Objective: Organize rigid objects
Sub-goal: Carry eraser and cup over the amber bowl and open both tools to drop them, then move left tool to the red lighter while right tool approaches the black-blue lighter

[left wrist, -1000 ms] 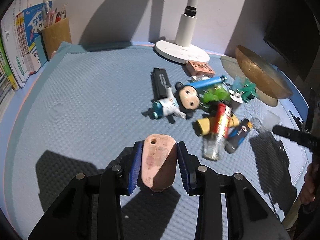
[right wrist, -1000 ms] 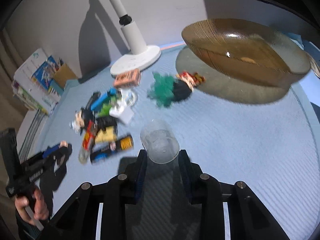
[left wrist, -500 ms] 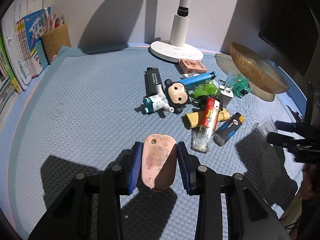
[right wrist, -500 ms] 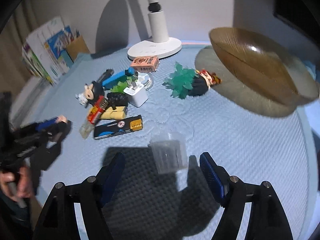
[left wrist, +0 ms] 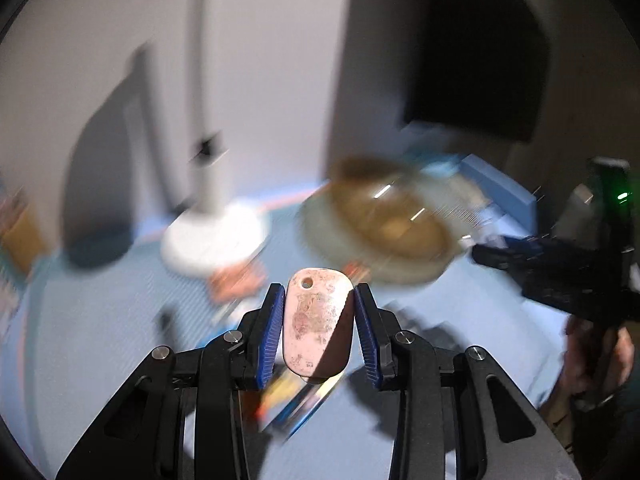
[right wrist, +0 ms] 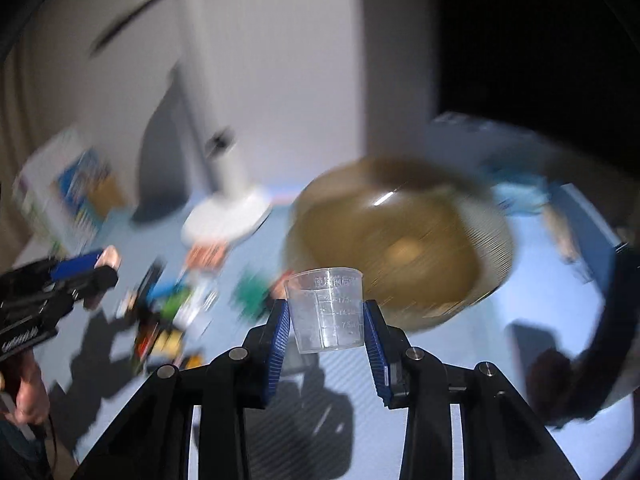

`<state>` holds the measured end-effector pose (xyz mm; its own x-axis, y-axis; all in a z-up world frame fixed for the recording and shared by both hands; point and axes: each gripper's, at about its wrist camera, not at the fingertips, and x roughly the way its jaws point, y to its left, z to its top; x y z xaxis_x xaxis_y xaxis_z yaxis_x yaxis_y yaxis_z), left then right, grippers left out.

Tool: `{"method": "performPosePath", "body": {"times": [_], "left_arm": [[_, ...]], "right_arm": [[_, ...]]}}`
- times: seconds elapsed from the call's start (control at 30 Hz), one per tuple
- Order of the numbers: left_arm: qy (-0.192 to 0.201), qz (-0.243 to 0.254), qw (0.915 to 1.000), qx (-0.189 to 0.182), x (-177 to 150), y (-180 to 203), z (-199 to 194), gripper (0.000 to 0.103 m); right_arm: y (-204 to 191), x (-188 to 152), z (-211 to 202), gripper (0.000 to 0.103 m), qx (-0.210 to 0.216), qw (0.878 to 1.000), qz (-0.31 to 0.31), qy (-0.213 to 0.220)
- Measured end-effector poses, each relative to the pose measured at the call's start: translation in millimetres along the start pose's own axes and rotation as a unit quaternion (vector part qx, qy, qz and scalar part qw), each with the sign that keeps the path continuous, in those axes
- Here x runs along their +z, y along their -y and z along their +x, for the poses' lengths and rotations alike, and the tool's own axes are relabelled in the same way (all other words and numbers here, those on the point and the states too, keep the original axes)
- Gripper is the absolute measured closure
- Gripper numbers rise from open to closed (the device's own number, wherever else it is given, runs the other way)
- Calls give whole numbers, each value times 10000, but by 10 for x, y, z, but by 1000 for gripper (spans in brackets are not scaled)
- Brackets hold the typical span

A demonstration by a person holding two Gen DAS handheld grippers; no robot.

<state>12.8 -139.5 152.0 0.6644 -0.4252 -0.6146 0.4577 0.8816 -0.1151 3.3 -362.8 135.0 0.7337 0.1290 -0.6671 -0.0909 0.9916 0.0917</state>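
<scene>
I'm pinching the pink tag [left wrist: 316, 322] in my left gripper [left wrist: 315, 332] and, jaws just closed, the cup [right wrist: 326, 308] in my right gripper [right wrist: 326, 332], both lifted near the bowl [right wrist: 400, 248], so I'm trying to carry level.

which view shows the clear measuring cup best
The right wrist view. The clear measuring cup sits sharp and upright between the right claw's blue pads, its printed scale lines visible. Those jaws have just been closing onto it. The left wrist view shows only the right claw side-on and blurred; no cup can be made out.
</scene>
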Motion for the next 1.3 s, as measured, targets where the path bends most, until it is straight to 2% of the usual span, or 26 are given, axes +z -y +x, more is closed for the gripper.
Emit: {"method": "performPosePath", "body": {"times": [0.1, 0.2, 0.33, 0.4, 0.57, 0.6, 0.63, 0.67, 0.7, 0.9, 1.07, 1.1, 1.2, 1.3], "left_arm": [[20, 76, 9992, -390, 383, 293, 320, 71], [-173, 56, 9986, -502, 526, 461, 775, 71], [-628, -114, 9961, -607, 487, 518, 1334, 71], [-767, -142, 9949, -647, 440, 560, 1503, 71], [-824, -107, 9947, -599, 410, 660, 1606, 69], [-803, -131, 9949, -594, 417, 653, 1590, 62], [-774, -171, 9952, -581, 429, 628, 1570, 49], [-701, -233, 9956, -569, 438, 598, 1508, 39], [-593, -295, 9963, -556, 450, 552, 1412, 35], [71, -486, 9986, -196, 361, 90, 544, 34], [431, -818, 9950, 375, -32, -384, -175, 34], [493, -888, 9934, 528, -148, -484, -322, 34], [452, -1121, 9874, 1025, -516, -753, -544, 33], [152, -1340, 9810, 1396, -917, -1001, -516, 33]], "right_arm": [[366, 284, -29, 67, -120, 9985, 491, 197], [572, 383, 155, 67, -235, 9969, 747, 38], [826, 315, 574, 67, -166, 9927, 1058, -552], [857, 267, 659, 67, -144, 9920, 1078, -647], [849, 229, 733, 67, -270, 9927, 903, -755], [842, 229, 726, 64, -277, 9928, 878, -767], [838, 243, 711, 60, -314, 9930, 853, -755], [838, 252, 678, 51, -370, 9932, 847, -704], [844, 252, 611, 47, -426, 9935, 856, -612], [880, 203, 94, 47, -360, 9941, 1012, -161], [552, 135, -129, 45, -66, 9969, 783, -64], [451, 109, -142, 41, -3, 9974, 721, -52], [107, -33, -67, 33, 266, 9983, 503, -89], [-271, -274, 224, 33, 603, 9972, 290, -319]]}}
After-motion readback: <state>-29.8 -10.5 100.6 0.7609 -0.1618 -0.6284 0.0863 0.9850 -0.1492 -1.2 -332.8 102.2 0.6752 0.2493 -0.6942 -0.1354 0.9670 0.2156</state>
